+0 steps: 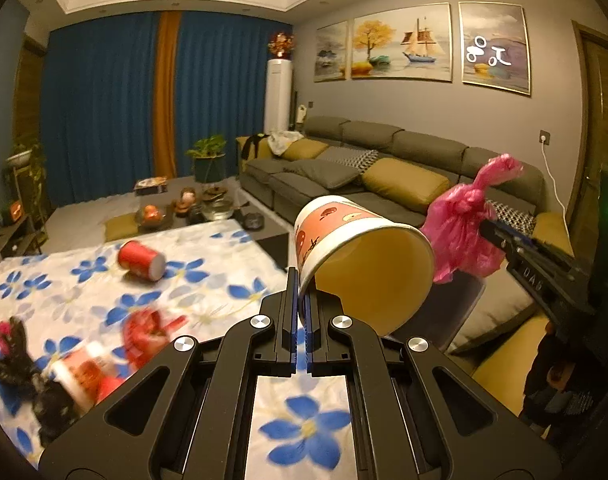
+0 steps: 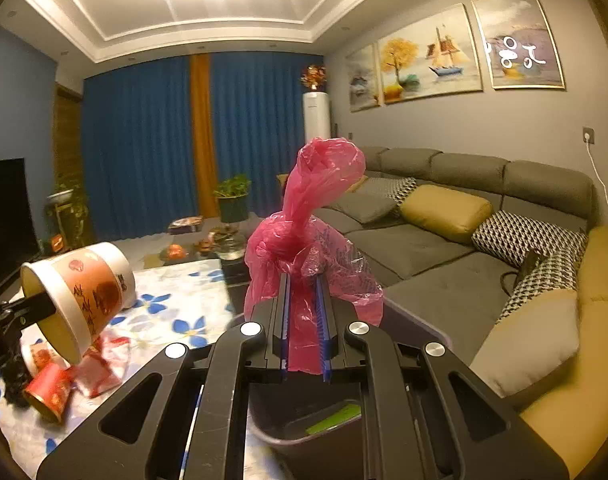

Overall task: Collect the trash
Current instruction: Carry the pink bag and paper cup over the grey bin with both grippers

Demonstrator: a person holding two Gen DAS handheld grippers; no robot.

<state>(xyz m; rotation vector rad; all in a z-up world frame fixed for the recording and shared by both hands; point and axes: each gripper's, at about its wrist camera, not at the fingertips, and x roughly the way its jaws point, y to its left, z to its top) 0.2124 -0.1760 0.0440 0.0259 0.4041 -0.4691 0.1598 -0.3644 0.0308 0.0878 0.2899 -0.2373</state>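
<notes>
In the left wrist view my left gripper (image 1: pixel 302 280) is shut on the rim of a white and orange paper cup (image 1: pixel 356 248), which hangs tilted with its mouth toward the camera. To its right, my right gripper (image 1: pixel 486 229) is shut on a knotted pink plastic bag (image 1: pixel 460 224). The right wrist view shows that gripper (image 2: pixel 304 280) pinching the pink bag (image 2: pixel 304 216) above a dark bin (image 2: pixel 272 420). The cup (image 2: pixel 84 288) and left gripper (image 2: pixel 50 302) are at its left. More trash lies on the floral tablecloth (image 1: pixel 224 264): a red cup (image 1: pixel 140 260) and crumpled red wrappers (image 1: pixel 152 332).
A grey sofa (image 2: pixel 444 248) with yellow and patterned cushions runs along the right wall. A low coffee table (image 1: pixel 192 208) with bowls and fruit stands beyond the floral table. Blue curtains, a potted plant (image 1: pixel 210 160) and a white tower unit (image 1: pixel 278 96) are at the back.
</notes>
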